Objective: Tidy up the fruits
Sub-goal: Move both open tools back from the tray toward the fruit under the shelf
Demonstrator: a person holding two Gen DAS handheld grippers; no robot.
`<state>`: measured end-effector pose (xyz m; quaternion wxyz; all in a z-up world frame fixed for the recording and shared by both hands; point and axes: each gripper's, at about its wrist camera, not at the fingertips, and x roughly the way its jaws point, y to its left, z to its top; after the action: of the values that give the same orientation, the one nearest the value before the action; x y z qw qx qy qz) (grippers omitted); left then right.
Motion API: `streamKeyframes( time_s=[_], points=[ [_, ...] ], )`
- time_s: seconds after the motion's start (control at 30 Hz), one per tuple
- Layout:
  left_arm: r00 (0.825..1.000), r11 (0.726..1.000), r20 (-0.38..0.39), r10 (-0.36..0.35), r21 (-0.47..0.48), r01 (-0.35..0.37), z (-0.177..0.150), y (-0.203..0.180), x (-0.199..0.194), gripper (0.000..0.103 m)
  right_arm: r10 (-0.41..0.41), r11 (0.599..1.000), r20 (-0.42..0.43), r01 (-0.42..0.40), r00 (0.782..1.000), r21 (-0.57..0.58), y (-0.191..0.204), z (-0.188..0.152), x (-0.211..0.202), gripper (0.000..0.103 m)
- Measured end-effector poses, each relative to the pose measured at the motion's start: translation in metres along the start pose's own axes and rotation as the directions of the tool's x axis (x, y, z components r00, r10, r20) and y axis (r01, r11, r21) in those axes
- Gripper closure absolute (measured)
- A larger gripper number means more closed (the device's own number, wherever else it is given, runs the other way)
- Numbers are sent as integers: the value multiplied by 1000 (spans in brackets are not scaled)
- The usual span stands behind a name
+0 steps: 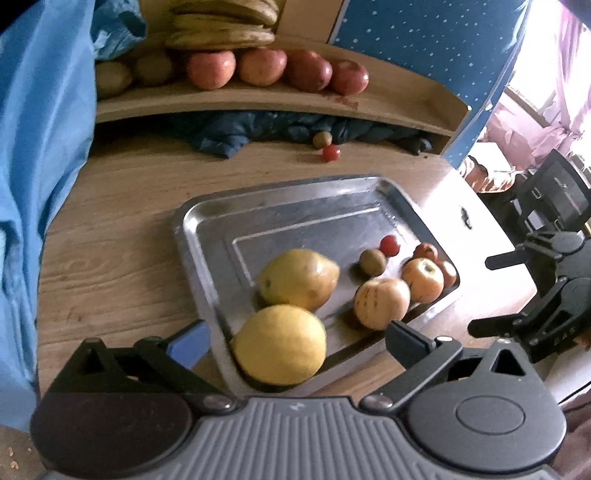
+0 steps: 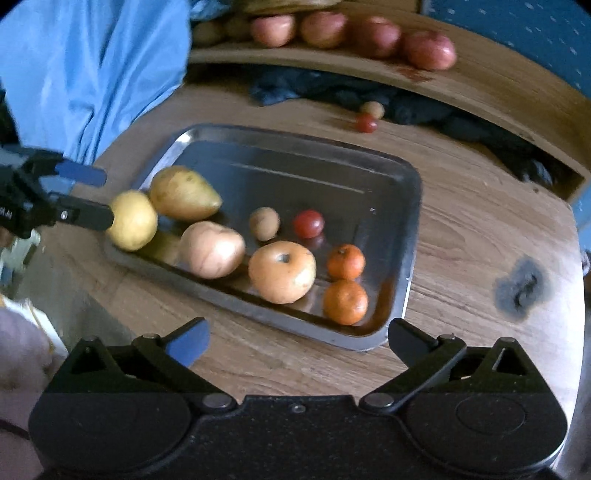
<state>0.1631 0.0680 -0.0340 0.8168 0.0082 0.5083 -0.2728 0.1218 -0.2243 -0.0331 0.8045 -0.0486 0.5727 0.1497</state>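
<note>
- Fruits sit mostly in the metal tray [image 2: 402, 206] on the wooden counter [image 2: 461, 240]: a yellow lemon [image 1: 280, 345] at the near-left corner, a pear-shaped yellow fruit [image 1: 297, 278] touching it, two pale apples [image 2: 282, 271], a small kiwi [image 2: 264, 223], a cherry tomato [image 2: 308, 224] and two tangerines [image 2: 345, 301] at the right end.
- Two strays lie on the counter beyond the tray, well apart from it: a red cherry tomato [image 1: 330, 153] and a small brownish fruit [image 1: 322, 139], touching, just in front of dark cloth [image 1: 236, 133].
- Shelf [image 1: 258, 99] above holds a row of red apples [image 1: 258, 68], with bananas [image 1: 221, 26] stacked behind.
- Left tongs [image 1: 295, 339]: spread wide, nothing held. The lemon lies between the fingers in the wrist view, but we see no pad pressing on it.
- Right tongs [image 2: 297, 341]: also wide open and empty, hanging over the counter just short of the tray's near rim.
- We judge this a release-and-clear step: both tongs free, fruit resting in the tray.
- Next move, as we read it: reach past the tray for the two strays. They are small, round and touching, so the tongs would need to narrow and take one without rolling the other under the cloth.
</note>
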Motion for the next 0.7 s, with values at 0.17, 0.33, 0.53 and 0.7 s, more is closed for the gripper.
streamKeyframes(
  time_s=[0.17, 0.33, 0.53, 0.7],
  points=[
    [1000, 1000, 5, 10, 22, -10, -4, 1, -5, 0, 4, 1000, -20, -5, 1000, -30, 4, 5, 0, 1],
    [999, 998, 12, 46, 38, -46, -1, 0, -4, 0, -7, 998, -35, 5, 999, -63, 6, 11, 1, 1],
    [998, 998, 29, 59, 27, -60, 8, 0, -1, 0, 8, 997, -17, -9, 1000, -73, 4, 18, 1, 1],
    [997, 997, 35, 63, 39, -64, 19, -5, 5, 0, 10, 997, -4, -10, 1000, -72, -2, 26, 0, 1]
  ],
)
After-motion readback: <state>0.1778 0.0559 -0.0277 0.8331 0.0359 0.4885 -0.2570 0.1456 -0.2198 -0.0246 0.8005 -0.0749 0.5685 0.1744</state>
